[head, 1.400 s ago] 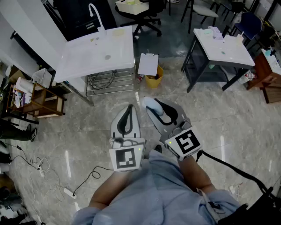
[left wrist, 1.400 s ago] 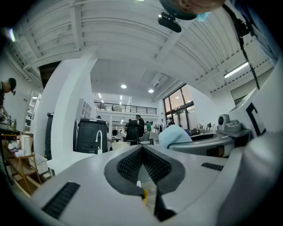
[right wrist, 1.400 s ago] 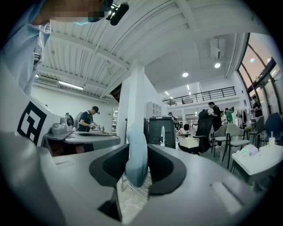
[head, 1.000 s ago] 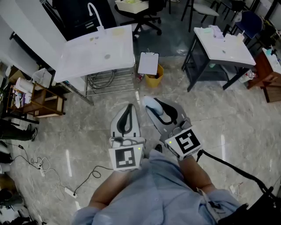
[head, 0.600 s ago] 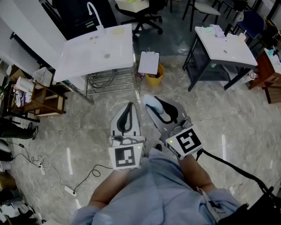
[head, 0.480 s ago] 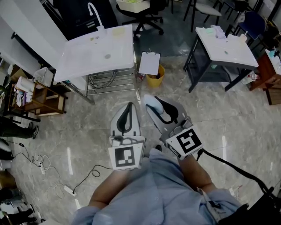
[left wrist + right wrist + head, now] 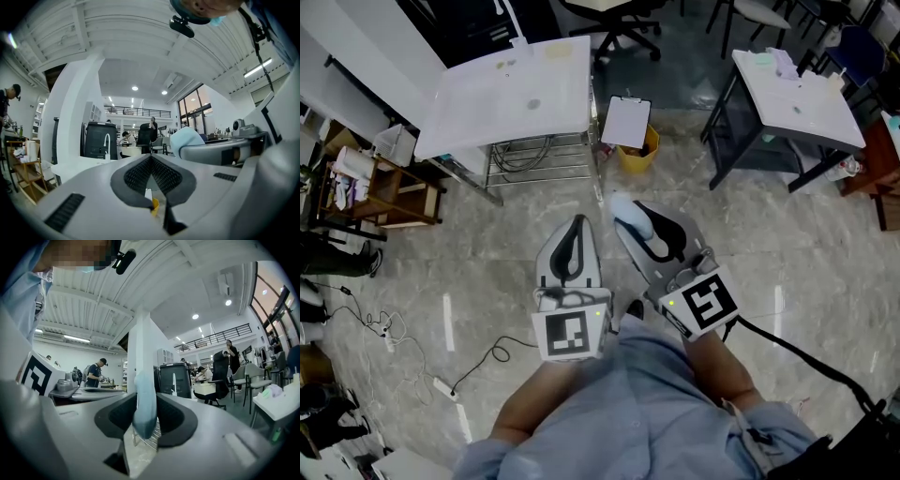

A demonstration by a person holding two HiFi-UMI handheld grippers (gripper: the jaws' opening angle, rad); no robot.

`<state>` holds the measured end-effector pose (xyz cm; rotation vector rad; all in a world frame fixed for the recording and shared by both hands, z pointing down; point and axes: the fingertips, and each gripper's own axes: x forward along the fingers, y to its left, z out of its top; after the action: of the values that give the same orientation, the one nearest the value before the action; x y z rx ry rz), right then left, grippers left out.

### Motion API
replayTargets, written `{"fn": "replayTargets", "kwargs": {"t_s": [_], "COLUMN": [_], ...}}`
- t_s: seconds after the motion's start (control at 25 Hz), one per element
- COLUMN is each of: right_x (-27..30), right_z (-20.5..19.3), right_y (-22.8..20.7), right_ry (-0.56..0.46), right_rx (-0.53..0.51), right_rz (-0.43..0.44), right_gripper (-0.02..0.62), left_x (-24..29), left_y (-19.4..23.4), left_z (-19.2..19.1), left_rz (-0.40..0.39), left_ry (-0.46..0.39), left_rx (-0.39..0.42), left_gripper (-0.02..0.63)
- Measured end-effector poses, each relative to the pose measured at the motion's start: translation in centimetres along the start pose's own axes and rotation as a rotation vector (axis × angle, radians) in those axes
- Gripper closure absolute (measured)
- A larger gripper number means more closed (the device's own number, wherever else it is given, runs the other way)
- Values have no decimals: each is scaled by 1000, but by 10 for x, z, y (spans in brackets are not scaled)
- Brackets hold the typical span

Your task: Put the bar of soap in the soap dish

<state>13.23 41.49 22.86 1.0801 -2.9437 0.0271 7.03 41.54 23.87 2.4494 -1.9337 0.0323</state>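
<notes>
Soap bar (image 7: pixel 623 208), pale blue and rounded like a smooth pebble, sits clamped in the right gripper (image 7: pixel 639 225) in the head view. Its end pokes past the jaw tips, out over the stone-patterned floor (image 7: pixel 787 253). Just beside it, the left gripper (image 7: pixel 572 246) carries nothing. A white counter (image 7: pixel 487 112) stands well ahead; I cannot pick out the soap dish on it from here.

In the left gripper view, the ribbed black pads (image 7: pixel 138 176) meet in a point with nothing between them. The soap bar shows off to the right, in the other gripper.

In the right gripper view, the soap bar (image 7: pixel 144 394) stands on its narrow edge between the two dark pads, which press on its broad flat faces. Its surface looks matte and waxy, with softly curved corners. Past it are a wire rack (image 7: pixel 153 439) and a white tap (image 7: pixel 174 380).

The bar is probably stiff, fairly light, and slick enough to squirt out under a hard squeeze. It may also dent. Holding it on the broad faces near the middle looks sound, and it wants a gentle, low release into the dish.
</notes>
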Motion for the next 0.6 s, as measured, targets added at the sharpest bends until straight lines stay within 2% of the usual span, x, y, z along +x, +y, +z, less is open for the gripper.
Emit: {"fn": "replayTargets", "kwargs": {"t_s": [0.28,0.6], "right_x": [34,112], "right_z": [-10,-3], "right_y": [-22,-53], "right_ry": [15,12], "right_rx": [13,9], "right_rz": [-7,-11], "right_gripper": [472,471], "left_x": [36,103], "left_y": [22,79], "left_z": [-11,1], "left_rz": [-4,-16], "left_ry": [16,-4], "left_rx": [-10,-9], "left_gripper": [601,601]}}
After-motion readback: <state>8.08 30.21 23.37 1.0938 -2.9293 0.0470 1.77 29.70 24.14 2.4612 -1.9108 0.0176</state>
